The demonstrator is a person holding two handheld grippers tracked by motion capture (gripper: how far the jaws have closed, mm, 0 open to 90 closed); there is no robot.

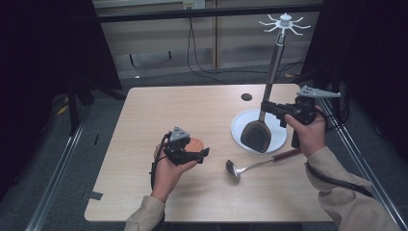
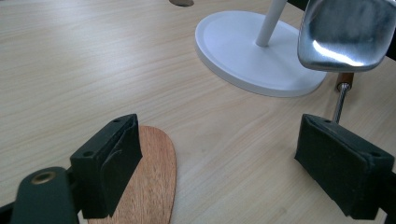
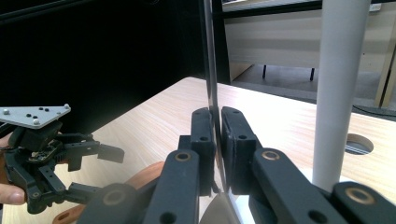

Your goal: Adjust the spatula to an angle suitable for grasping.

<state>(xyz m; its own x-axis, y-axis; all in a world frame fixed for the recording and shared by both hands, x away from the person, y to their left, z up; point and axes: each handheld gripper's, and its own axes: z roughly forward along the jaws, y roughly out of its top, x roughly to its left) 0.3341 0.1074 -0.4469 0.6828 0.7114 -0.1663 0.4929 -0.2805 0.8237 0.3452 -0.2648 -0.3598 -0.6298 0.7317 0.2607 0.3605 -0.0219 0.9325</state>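
In the high view the right gripper [image 1: 267,107], at the right of the frame, is clamped on the thin metal handle of a spatula [image 1: 257,134]; the spatula stands nearly upright, its dark blade low over the round white base [image 1: 240,126] of a utensil stand, whose white post [image 1: 276,53] rises to a spoked top near the upper right of the frame. In the right gripper view the two black pads [image 3: 203,140] press from both sides on the handle edge, which runs up through the middle of the frame, with the white post just to the right of it. A metal ladle [image 1: 260,163] with a brown grip lies on the worktop [image 1: 202,110] just below the white base, its bowl toward the lower centre of the frame. The left gripper [image 1: 199,155], at the lower centre-left of the high view, has its jaws apart with nothing between them; in the left gripper view its pads [image 2: 109,163] stand wide, and a flat wooden piece [image 2: 154,182] lies on the worktop partly under the left-hand pad, at the bottom left of that frame. The same view shows the spatula's shiny blade [image 2: 348,32] at the upper right, above the white base, and a short stretch of the ladle's shaft beneath it
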